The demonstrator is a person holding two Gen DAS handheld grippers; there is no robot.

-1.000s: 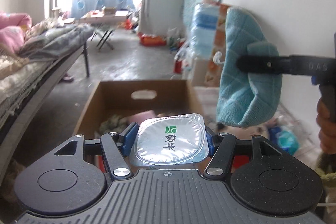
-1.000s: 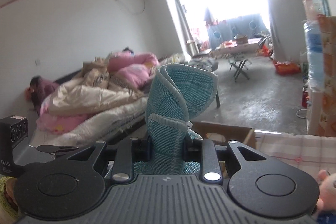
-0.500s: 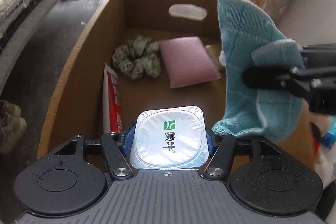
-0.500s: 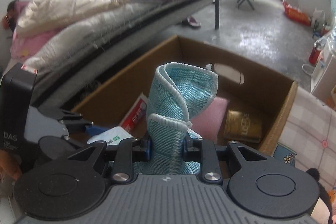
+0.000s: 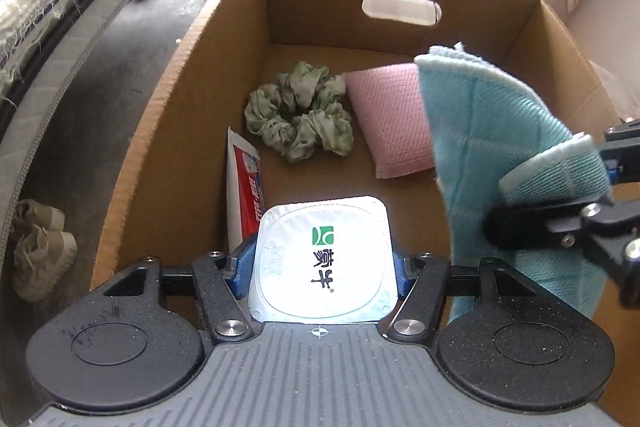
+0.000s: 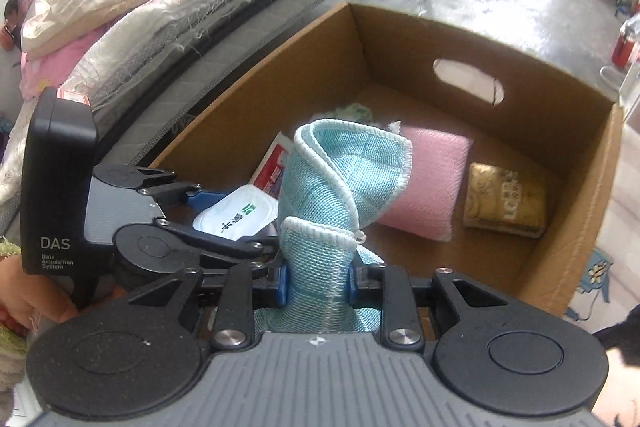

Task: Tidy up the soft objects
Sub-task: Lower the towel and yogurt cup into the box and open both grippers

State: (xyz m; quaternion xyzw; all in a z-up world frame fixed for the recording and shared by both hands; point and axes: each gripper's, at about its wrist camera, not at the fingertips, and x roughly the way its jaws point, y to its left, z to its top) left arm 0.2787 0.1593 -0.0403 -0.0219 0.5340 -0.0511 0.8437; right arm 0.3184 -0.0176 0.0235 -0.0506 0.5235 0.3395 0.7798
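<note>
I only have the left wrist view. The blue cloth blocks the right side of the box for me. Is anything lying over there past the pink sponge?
Observer: Yes. A small yellowish packet lies on the box floor, right of the pink sponge and apart from it.
Operator: Is the right gripper really shut on the cloth?
Observer: Yes. The right gripper pinches the blue cloth near its bottom, and the rest stands folded above the fingers.
Operator: How does my gripper look from there?
Observer: The left gripper sits at the near left of the box, shut on the white cup, lid tilted up.
</note>
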